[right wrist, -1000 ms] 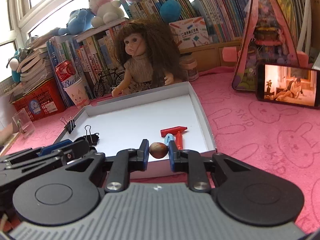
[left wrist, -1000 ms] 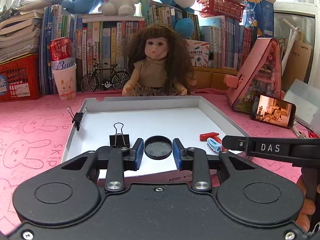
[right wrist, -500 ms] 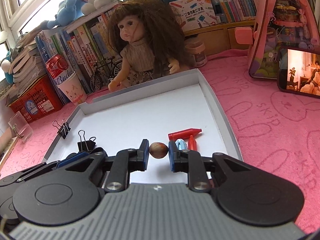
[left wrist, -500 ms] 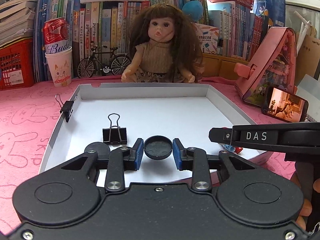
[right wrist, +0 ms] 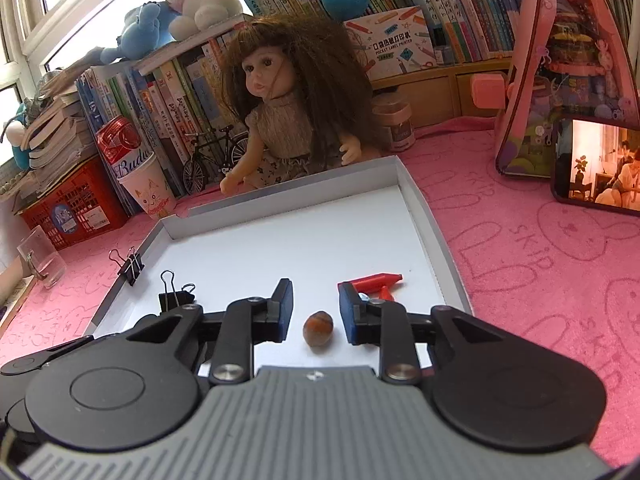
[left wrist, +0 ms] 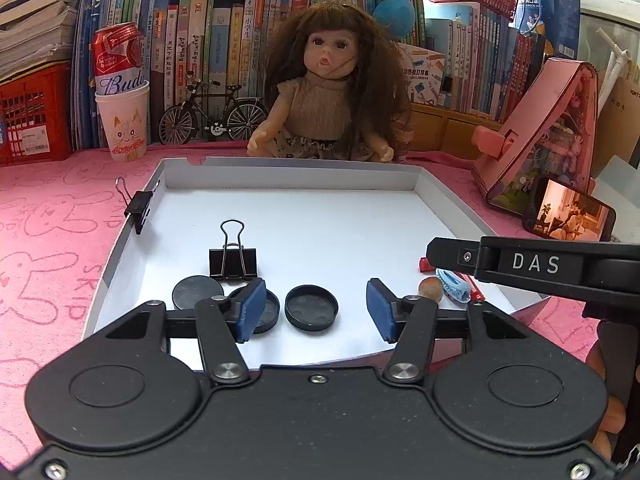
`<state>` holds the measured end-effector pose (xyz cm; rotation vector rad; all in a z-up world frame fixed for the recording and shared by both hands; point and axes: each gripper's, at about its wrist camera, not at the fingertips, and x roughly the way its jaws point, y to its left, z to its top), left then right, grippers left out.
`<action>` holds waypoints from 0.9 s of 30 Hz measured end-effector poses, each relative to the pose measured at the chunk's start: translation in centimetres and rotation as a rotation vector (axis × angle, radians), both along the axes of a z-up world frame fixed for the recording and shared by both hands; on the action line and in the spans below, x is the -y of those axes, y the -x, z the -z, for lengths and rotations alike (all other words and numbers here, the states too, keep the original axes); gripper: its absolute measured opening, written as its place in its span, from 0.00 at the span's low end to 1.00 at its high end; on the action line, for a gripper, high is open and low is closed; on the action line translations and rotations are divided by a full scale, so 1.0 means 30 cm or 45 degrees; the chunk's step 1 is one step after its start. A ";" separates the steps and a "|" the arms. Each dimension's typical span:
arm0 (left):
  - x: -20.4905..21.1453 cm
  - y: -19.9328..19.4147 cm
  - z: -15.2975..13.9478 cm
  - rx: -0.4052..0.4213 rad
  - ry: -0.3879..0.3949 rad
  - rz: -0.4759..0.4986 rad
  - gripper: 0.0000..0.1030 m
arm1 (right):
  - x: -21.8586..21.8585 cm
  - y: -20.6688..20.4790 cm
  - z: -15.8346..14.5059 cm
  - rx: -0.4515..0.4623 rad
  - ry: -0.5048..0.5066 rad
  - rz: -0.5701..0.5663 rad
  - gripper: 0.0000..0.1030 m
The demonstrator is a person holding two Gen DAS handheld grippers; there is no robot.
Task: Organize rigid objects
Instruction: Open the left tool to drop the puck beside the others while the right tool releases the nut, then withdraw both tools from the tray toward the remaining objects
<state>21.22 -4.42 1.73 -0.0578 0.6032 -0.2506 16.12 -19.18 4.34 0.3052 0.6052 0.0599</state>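
Both grippers now spread wide, released: black cap [left wrist: 311,308] flat on tray [left wrist: 288,178] between left gripper [left wrist: 316,310] fingers; nut [right wrist: 318,328] between right gripper [right wrist: 314,312] fingers, long axis pointing away.

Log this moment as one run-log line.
left gripper: open, round black cap lies in white tray | right gripper: open, brown nut lies in tray | nothing held
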 end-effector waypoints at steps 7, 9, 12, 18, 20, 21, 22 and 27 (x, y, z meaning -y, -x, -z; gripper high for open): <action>-0.027 0.079 -0.047 0.061 0.029 0.022 0.76 | 0.006 0.070 -0.041 0.070 0.048 -0.009 0.63; -0.032 0.107 -0.059 0.083 0.026 0.031 0.77 | 0.004 0.093 -0.049 0.089 0.071 -0.015 0.68; -0.040 0.149 -0.075 0.095 0.028 0.048 0.79 | 0.004 0.132 -0.058 0.116 0.100 -0.028 0.74; -0.056 0.238 -0.089 0.111 0.046 0.092 0.82 | 0.002 0.204 -0.075 0.159 0.159 -0.036 0.81; -0.058 0.263 -0.090 0.114 0.041 0.104 0.82 | -0.002 0.222 -0.077 0.169 0.188 -0.044 0.83; -0.058 0.275 -0.091 0.118 0.037 0.109 0.82 | -0.004 0.234 -0.078 0.174 0.202 -0.050 0.84; -0.059 0.291 -0.092 0.125 0.032 0.112 0.82 | -0.005 0.245 -0.079 0.180 0.214 -0.053 0.85; -0.071 0.360 -0.094 0.142 0.039 0.134 0.82 | -0.002 0.298 -0.079 0.198 0.242 -0.062 0.87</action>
